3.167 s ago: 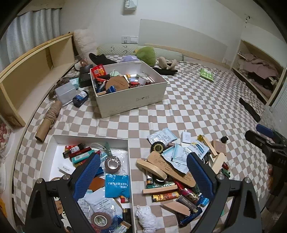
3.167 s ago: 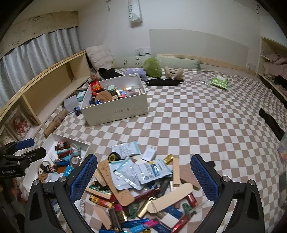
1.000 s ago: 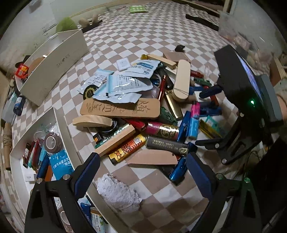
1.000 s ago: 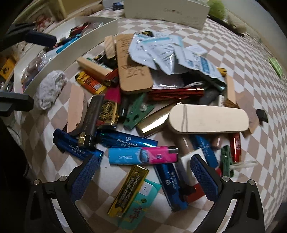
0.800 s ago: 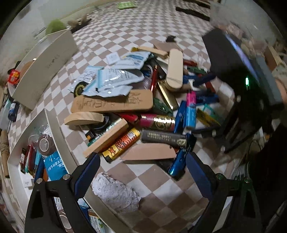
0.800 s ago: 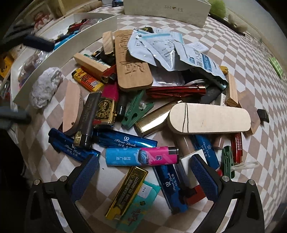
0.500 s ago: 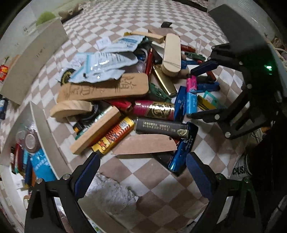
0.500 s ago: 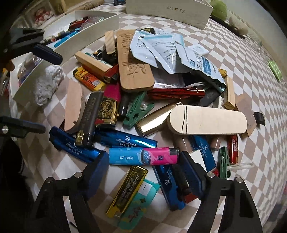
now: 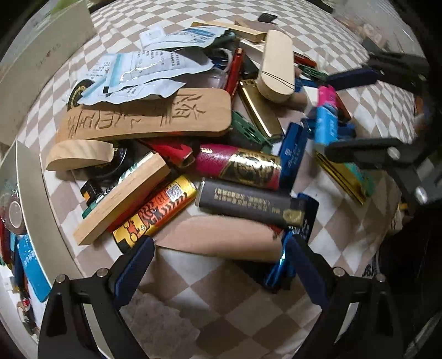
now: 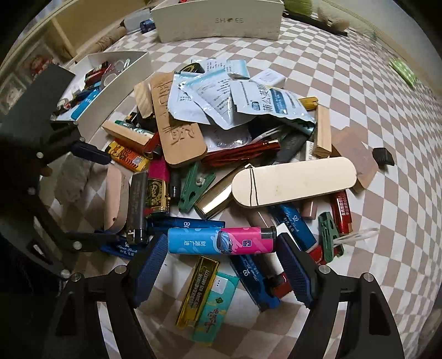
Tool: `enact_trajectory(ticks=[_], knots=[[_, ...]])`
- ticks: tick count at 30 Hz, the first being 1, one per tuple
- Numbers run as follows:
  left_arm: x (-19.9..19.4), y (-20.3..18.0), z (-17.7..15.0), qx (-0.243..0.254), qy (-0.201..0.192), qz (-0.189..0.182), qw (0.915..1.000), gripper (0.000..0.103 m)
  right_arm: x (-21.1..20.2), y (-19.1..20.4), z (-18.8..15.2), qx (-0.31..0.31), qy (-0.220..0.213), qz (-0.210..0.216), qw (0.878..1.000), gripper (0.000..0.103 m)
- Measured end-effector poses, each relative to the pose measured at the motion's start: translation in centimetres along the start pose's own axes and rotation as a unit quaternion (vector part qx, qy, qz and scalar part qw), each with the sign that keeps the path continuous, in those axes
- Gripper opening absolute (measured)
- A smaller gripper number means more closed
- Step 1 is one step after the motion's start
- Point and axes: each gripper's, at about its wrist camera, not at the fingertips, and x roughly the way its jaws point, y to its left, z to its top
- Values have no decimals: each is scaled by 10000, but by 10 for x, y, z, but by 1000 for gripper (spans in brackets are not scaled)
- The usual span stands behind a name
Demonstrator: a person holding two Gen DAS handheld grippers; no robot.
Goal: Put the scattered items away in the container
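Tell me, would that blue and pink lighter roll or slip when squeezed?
The lighter looks smooth and glossy, so it may slip a little. Its rounded body could roll, since it lies loosely across other items. It seems stiff and probably light. The right gripper's ribbed fingers should help.

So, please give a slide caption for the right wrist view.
Open right tool straddling a blue-and-pink lighter at the near edge of the pile.

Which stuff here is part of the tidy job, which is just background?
Job:
- blue-pink lighter, between the open right gripper fingers
- tan wooden piece, ahead of the open left gripper
- carved wooden board
- white tray

Background:
- SHOES box
- green packet
- checkered sheet
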Motion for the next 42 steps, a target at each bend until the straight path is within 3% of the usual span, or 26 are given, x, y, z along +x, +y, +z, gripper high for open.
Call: enact_trajectory(ticks=[7,9,13,15,20,23,27,30,36,42], knots=[[1,1,1,-72,4,-15,10000,95,0,-1,-4,15,4,20,10000,81],[-1,2,-1,-66,-3,33,10000,90,-1,-1,-6,9,-8,12,10000,81],[-4,6,-5,-152,1,-94,9998,88,-11,4,-13,24,-54,8,10000,81],[-7,5,-7,-139,-27,-151,9998,76,-12,7,-11,36,-83,-5,10000,81],[-22,3,-8,-131,-241,-309,9991,64,-16,8,-7,65,-137,-21,9999,81],[-24,2,-9,-82,-313,-293,9990,65,-16,8,-8,54,-106,-34,9999,81],[-20,0,-11,228,-246,-136,9993,88,-15,13,-6,12,-94,-18,10000,81],[-18,1,-8,457,-282,-115,9985,95,-16,14,-5,8,-113,9,9999,81],[-15,-2,-12,863,-180,-452,9951,95,-18,12,-6,19,-129,46,9999,81],[-10,-12,-13,1257,-69,-487,9908,95,-19,11,-6,9,-133,84,9999,81]])
